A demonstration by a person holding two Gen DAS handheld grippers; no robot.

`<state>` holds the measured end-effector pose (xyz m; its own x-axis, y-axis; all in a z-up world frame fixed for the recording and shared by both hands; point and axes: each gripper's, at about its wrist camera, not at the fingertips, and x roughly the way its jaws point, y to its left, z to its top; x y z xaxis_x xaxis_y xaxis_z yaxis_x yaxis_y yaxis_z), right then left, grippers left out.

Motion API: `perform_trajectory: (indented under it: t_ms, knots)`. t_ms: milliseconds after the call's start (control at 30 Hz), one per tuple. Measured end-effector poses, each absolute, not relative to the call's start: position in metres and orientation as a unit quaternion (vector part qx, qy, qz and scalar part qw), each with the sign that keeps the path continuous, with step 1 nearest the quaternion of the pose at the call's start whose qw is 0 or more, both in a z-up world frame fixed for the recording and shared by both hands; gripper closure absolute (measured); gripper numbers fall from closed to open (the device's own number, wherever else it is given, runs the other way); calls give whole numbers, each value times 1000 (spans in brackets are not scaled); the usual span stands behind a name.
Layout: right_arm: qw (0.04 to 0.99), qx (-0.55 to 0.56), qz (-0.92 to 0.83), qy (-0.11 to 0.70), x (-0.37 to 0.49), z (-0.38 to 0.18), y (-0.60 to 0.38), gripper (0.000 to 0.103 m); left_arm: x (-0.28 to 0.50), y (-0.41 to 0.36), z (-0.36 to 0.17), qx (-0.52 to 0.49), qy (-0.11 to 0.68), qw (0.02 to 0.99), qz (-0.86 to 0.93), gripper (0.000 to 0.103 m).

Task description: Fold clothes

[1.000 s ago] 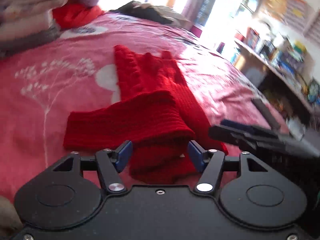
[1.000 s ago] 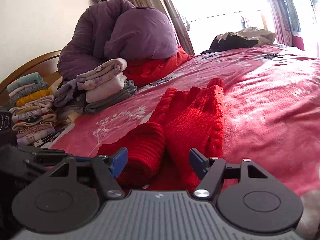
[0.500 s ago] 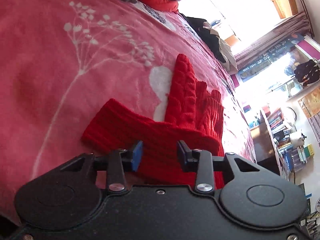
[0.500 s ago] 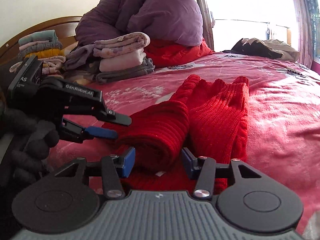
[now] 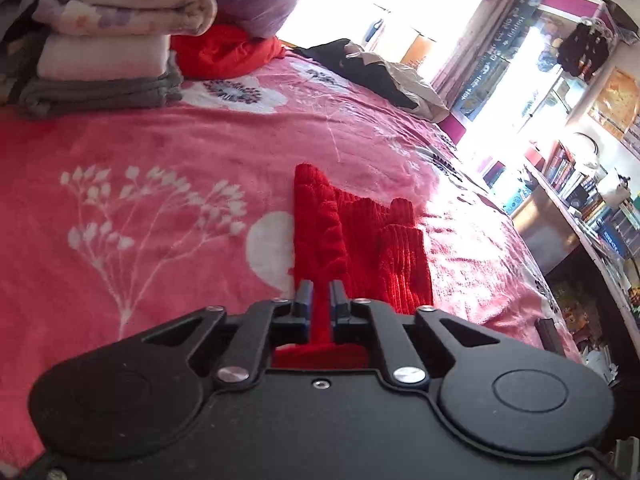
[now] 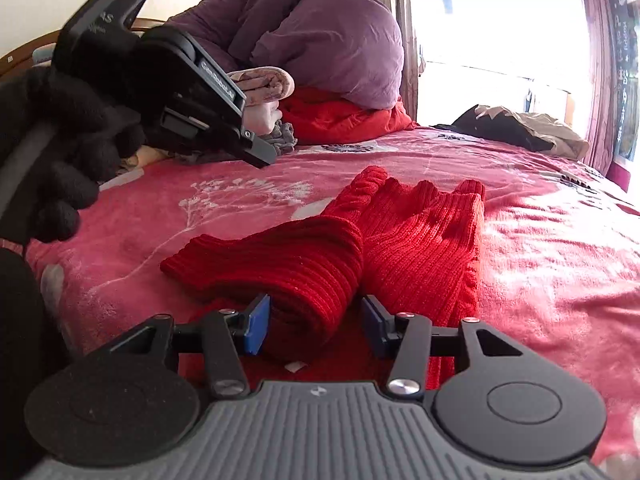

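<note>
Left wrist view: my left gripper (image 5: 320, 298) has just been closing and now pinches a narrow ridge of the red knit sweater (image 5: 360, 240), with red fabric filling the slim gap between the blue pads (image 5: 306, 300). That sweater lies partly folded on the pink floral blanket (image 5: 140, 152), near its middle. Right wrist view: my right gripper (image 6: 316, 322) is lowered over the near end of the sweater (image 6: 420, 240); its jaws have narrowed and straddle the thick folded sleeve roll (image 6: 280, 268) (whether the pads press the knit, I cannot tell). A black-gloved hand (image 6: 60, 152) holds the left tool at upper left. Folded laundry (image 5: 104, 52) is stacked at the headboard end, well apart from the sweater.
</note>
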<state>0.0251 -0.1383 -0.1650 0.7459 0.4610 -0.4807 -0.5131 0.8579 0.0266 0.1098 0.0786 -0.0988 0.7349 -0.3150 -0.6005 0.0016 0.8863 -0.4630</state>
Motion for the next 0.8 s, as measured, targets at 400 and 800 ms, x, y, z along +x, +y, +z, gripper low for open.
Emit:
perform_trajectory:
  t_ms: [400, 800]
  knots:
    - [930, -53, 264, 250, 30, -167, -131, 82, 84, 100, -184, -435, 378, 817, -35, 84]
    - [924, -48, 242, 292, 27, -169, -142, 94, 103, 76, -150, -339, 371, 860, -90, 103]
